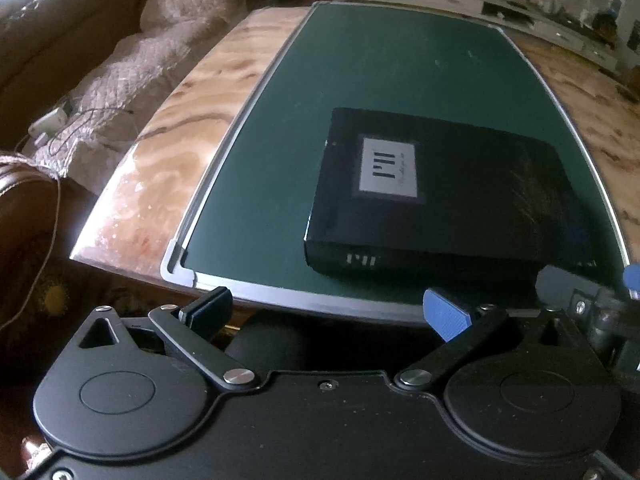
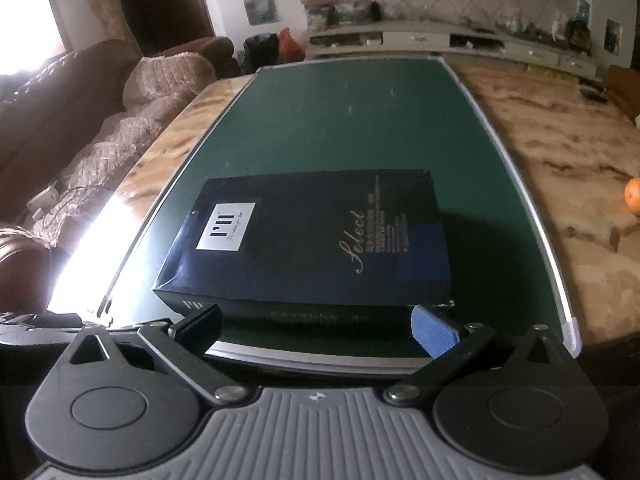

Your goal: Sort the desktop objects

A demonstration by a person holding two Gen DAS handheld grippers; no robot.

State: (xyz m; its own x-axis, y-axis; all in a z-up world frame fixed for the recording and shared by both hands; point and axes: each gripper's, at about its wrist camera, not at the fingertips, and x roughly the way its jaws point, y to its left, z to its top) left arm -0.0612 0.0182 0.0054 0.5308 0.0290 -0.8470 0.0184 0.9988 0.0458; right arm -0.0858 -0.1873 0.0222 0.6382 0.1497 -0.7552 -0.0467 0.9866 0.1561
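Note:
A flat dark-blue box (image 1: 440, 196) with a white label and gold script lies closed on a green board (image 1: 360, 72) with a silver frame. In the right wrist view the same box (image 2: 312, 240) fills the near half of the board (image 2: 340, 120). My left gripper (image 1: 326, 312) stands open at the board's near edge, left of the box, with nothing between its fingers. My right gripper (image 2: 316, 328) is also open, just in front of the box's near side, its fingers apart and touching nothing. Part of the right gripper (image 1: 584, 292) shows at the right edge of the left wrist view.
The board rests on a marble-patterned table (image 2: 540, 152). An orange (image 2: 634, 196) sits on the table at the far right. A brown sofa with a knitted throw (image 1: 132, 60) runs along the table's left side, with a cable and a charger on it. A low white cabinet (image 2: 440, 40) stands at the back.

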